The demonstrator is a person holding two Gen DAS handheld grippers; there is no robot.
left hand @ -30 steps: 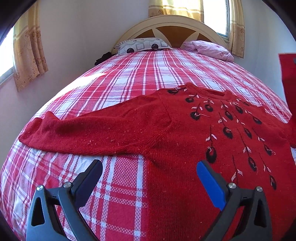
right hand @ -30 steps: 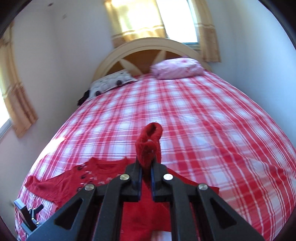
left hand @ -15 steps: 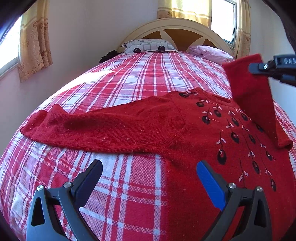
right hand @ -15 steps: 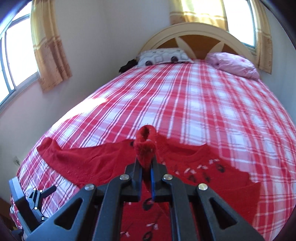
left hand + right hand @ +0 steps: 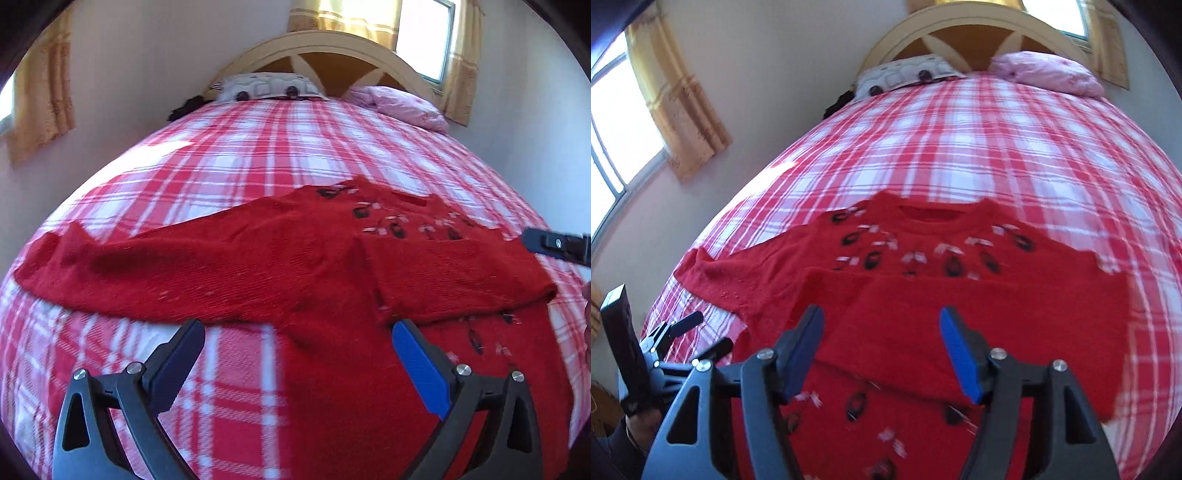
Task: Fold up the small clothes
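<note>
A red knit sweater (image 5: 295,258) with black and white motifs lies flat on the plaid bed. Its right sleeve (image 5: 979,314) is folded across the chest. Its left sleeve (image 5: 110,266) stretches out to the left. My left gripper (image 5: 295,332) is open and empty, low over the sweater's hem at the left armpit. My right gripper (image 5: 879,321) is open and empty just above the folded sleeve. The right gripper's tip also shows at the right edge of the left wrist view (image 5: 554,243). The left gripper shows at the lower left of the right wrist view (image 5: 687,332).
The bed (image 5: 258,158) has a red and white plaid cover. A patterned pillow (image 5: 266,85) and a pink pillow (image 5: 399,103) lie by the headboard (image 5: 325,55). Curtained windows are on the left wall and behind the bed.
The right gripper carried the sleeve down across the chest, opened and let it go. The left gripper moved lower and closer to the sweater.
</note>
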